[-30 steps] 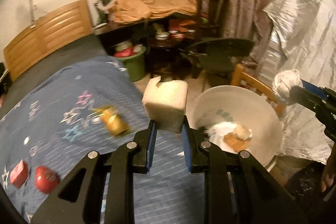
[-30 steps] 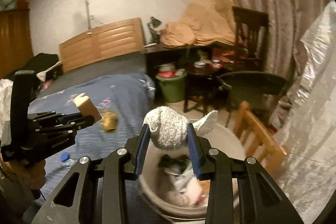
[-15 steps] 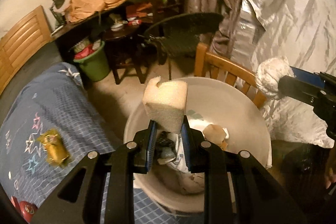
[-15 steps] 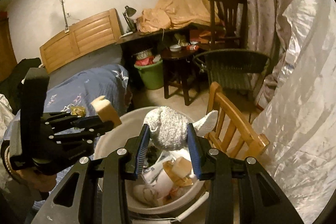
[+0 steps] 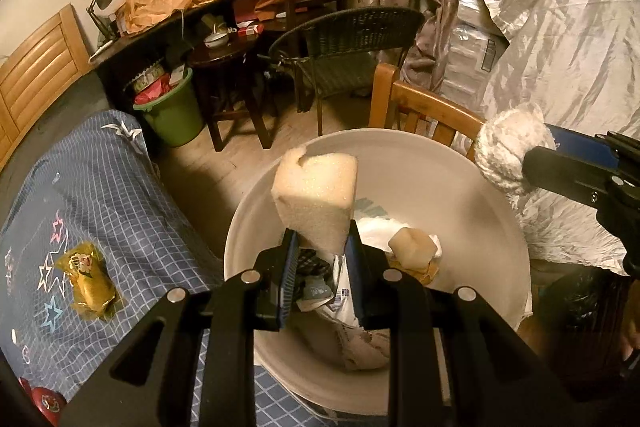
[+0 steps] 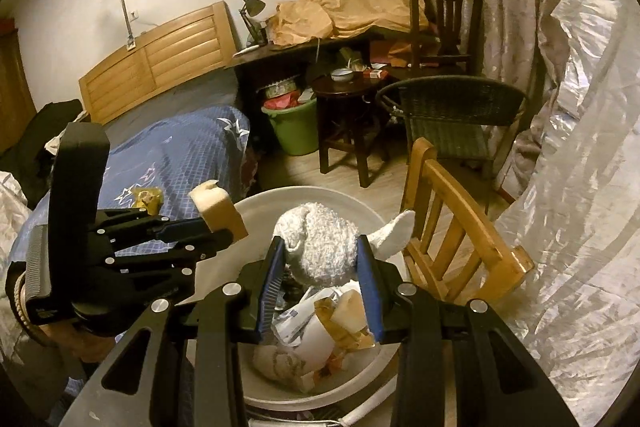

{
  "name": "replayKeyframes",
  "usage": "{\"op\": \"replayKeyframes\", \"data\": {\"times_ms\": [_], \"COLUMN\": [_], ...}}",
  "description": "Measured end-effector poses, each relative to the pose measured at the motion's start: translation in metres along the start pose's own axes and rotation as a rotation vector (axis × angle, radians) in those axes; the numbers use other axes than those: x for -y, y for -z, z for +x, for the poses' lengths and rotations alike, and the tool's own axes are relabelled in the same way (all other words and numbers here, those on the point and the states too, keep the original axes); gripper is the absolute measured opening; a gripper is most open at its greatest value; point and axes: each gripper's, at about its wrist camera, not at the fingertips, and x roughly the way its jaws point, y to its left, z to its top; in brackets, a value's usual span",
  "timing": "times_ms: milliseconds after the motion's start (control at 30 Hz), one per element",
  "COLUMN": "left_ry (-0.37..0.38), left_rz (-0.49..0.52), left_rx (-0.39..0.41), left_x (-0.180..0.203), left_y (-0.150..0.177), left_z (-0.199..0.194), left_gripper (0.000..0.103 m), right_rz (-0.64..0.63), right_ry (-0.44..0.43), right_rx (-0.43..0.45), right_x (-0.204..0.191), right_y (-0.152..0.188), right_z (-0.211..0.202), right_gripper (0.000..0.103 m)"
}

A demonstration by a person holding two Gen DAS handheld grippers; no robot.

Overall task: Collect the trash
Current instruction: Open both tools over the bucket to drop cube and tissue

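My left gripper is shut on a pale foam block and holds it above the white trash bucket. My right gripper is shut on a white fuzzy sock above the same bucket. The bucket holds crumpled paper, wrappers and another foam piece. In the left wrist view the right gripper comes in from the right with the sock. In the right wrist view the left gripper and its foam block are at left.
A yellow wrapper and red items lie on the blue bedspread. A wooden chair stands right behind the bucket. A wicker chair, green bin, dark table and silver sheet are around.
Both grippers have swung from over the bed to above the bucket, still holding the foam block and the sock. The bucket now fills the lower middle of both views.
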Motion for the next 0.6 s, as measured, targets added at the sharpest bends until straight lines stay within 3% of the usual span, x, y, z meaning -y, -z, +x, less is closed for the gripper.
{"op": "replayKeyframes", "data": {"times_ms": [67, 100, 133, 167, 200, 600], "left_ry": [0.009, 0.008, -0.004, -0.013, -0.02, -0.056], "left_rz": [0.008, 0.01, 0.006, -0.002, -0.009, -0.028], "left_rx": [-0.003, -0.005, -0.012, -0.015, -0.01, 0.016], "left_x": [0.002, 0.002, 0.002, 0.001, 0.0, -0.002], "left_y": [0.0, 0.001, 0.001, 0.002, 0.003, 0.013], "left_z": [0.002, 0.003, 0.004, 0.006, 0.006, -0.007], "left_gripper": [0.025, 0.028, 0.036, 0.052, 0.056, 0.06], "right_rz": [-0.005, -0.006, -0.005, -0.002, 0.002, 0.021], "right_ry": [0.003, 0.015, 0.022, 0.025, 0.024, 0.063], "right_rx": [0.002, -0.001, 0.0, 0.0, -0.004, 0.014], "right_x": [0.0, -0.001, 0.001, 0.003, 0.004, 0.008], "right_y": [0.0, 0.0, 0.0, 0.001, 0.002, 0.014], "right_z": [0.003, 0.004, 0.005, 0.006, 0.007, -0.003], "right_gripper": [0.042, 0.051, 0.057, 0.058, 0.058, 0.058]}}
